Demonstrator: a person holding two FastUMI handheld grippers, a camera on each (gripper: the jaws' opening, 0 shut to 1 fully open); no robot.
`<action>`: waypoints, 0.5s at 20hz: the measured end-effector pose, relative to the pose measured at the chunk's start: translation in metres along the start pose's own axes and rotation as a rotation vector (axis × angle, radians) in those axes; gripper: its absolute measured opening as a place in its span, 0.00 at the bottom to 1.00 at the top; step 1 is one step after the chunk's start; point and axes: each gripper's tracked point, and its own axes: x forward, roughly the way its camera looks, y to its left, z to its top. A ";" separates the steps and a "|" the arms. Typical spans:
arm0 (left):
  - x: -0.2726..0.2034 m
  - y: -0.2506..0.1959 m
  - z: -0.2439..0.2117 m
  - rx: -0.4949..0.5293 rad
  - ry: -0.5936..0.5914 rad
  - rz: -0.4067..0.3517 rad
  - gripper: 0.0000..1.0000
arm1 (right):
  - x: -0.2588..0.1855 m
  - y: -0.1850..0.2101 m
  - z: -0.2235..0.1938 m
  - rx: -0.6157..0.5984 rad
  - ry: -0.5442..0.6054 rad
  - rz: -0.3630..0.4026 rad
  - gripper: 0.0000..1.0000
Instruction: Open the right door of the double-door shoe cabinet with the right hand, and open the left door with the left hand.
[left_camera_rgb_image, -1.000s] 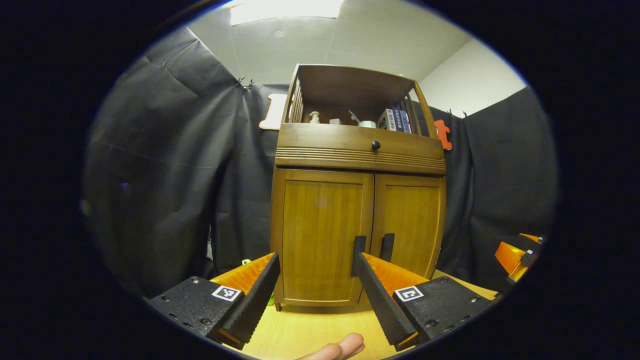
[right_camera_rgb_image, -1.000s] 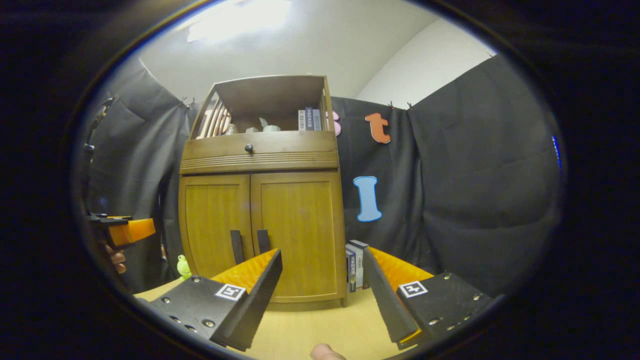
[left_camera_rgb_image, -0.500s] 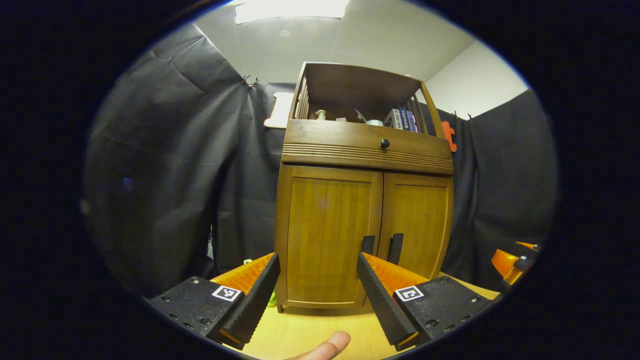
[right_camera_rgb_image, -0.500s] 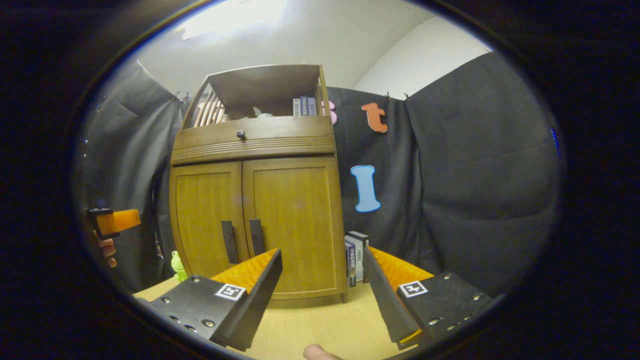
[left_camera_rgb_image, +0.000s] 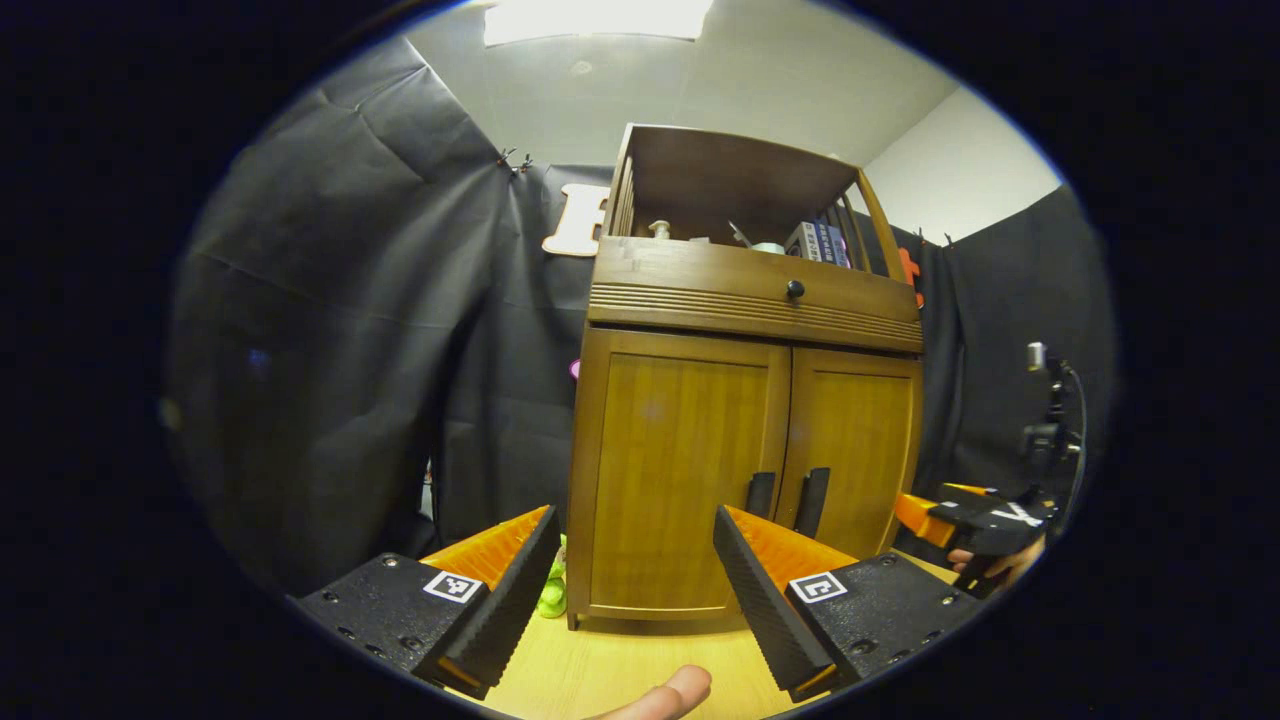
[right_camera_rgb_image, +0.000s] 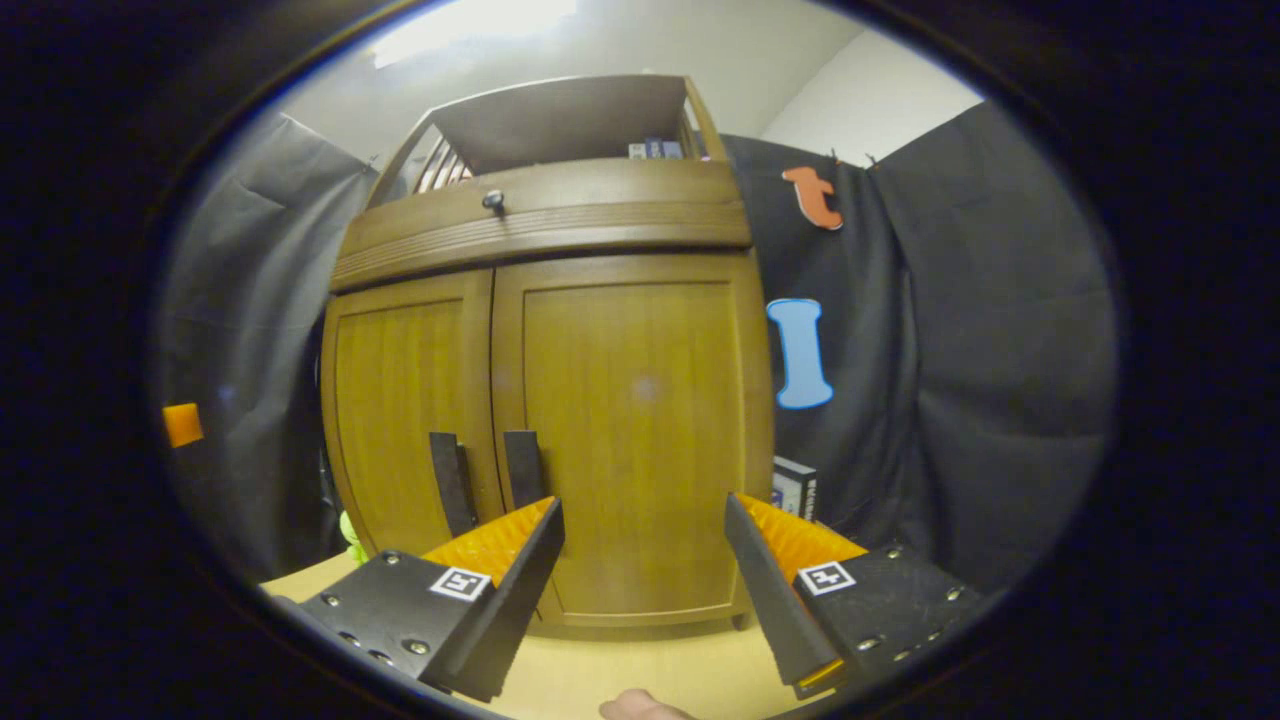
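Both doors of the shoe cabinet (right_camera_rgb_image: 550, 400) on the table (right_camera_rgb_image: 640, 670) are closed; nothing is opened yet. The right gripper (right_camera_rgb_image: 645, 520) and left gripper (left_camera_rgb_image: 632, 525) hover near, jaws apart, holding nothing.

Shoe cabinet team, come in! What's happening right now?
Left tool open, right tool open, both empty. Shoe cabinet doors shut, handles untouched. Nothing blocking the doors.

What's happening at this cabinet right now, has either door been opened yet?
Not yet. A person holds a claw in each hand in front of the shoe cabinet, and both doors are shut. The right claw is open, close to the right door, near its handle. The left claw is open, facing the left door.
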 end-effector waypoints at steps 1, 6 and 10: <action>0.001 0.003 -0.002 0.003 0.006 0.004 0.94 | 0.016 0.013 -0.002 0.018 0.003 0.034 0.94; 0.008 0.010 -0.010 0.028 0.033 0.007 0.92 | 0.068 0.077 -0.016 0.009 0.046 0.146 0.98; 0.009 0.014 -0.012 0.029 0.039 0.010 0.92 | 0.086 0.080 -0.035 0.027 0.092 0.134 0.94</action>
